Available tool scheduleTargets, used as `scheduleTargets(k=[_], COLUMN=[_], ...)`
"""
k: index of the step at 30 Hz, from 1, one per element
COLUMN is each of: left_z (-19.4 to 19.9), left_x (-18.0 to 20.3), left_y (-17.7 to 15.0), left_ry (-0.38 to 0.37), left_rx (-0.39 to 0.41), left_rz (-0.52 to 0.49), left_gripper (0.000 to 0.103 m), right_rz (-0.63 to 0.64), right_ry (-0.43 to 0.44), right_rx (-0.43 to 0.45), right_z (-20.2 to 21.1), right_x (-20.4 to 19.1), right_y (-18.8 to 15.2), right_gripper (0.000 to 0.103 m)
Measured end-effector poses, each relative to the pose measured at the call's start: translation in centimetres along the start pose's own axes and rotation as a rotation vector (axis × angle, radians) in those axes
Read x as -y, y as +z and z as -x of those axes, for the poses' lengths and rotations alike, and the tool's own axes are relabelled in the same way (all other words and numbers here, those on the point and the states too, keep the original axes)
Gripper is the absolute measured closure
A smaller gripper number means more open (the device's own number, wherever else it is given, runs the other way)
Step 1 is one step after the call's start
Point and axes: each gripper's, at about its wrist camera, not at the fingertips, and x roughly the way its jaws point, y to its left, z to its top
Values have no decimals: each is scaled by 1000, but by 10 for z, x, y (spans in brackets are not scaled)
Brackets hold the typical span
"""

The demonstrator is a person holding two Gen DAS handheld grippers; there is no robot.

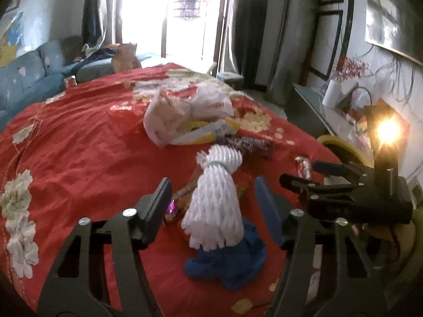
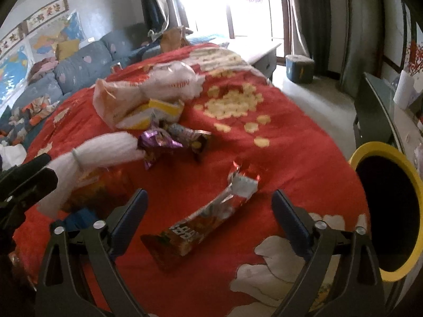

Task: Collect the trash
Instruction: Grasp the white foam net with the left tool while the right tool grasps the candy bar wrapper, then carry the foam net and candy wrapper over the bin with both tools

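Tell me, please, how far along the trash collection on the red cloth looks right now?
Barely begun: nothing visibly binned, though the yellow-rimmed bin's inside is dark. In hand: the left gripper brackets the white foam net, the open right gripper brackets the long snack wrapper; neither is gripped. Left: the purple wrappers, white plastic bag and blue scrap.

— Items? 
— White foam net sleeve (image 1: 215,198), banded near one end, lying on a crumpled blue cloth (image 1: 230,261). Long snack wrapper (image 2: 201,222), torn open, flat on the red bedspread (image 2: 290,137). 
— Bin? 
— Yellow-rimmed bin (image 2: 388,211), beside the bed.
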Motion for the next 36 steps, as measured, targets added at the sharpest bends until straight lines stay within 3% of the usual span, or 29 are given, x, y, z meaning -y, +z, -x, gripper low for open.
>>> scheduleTargets(k=[3, 10, 23, 36], left_z=[-6, -4, 20, 29], left_x=[-2, -6, -7, 12], left_y=[-4, -5, 10, 18], left_ry=[2, -18, -57, -78], left_rx=[-31, -27, 67, 97], left_rz=[-5, 15, 70, 57], left_gripper=[77, 88, 89, 89], right_rz=[11, -41, -18, 65], right_ry=[-4, 46, 115, 152], right_rx=[0, -10, 75, 164], right_z=[1, 4, 37, 69], right_x=[1, 17, 13, -6], right_y=[-4, -7, -4, 4], right_gripper=[28, 73, 86, 88])
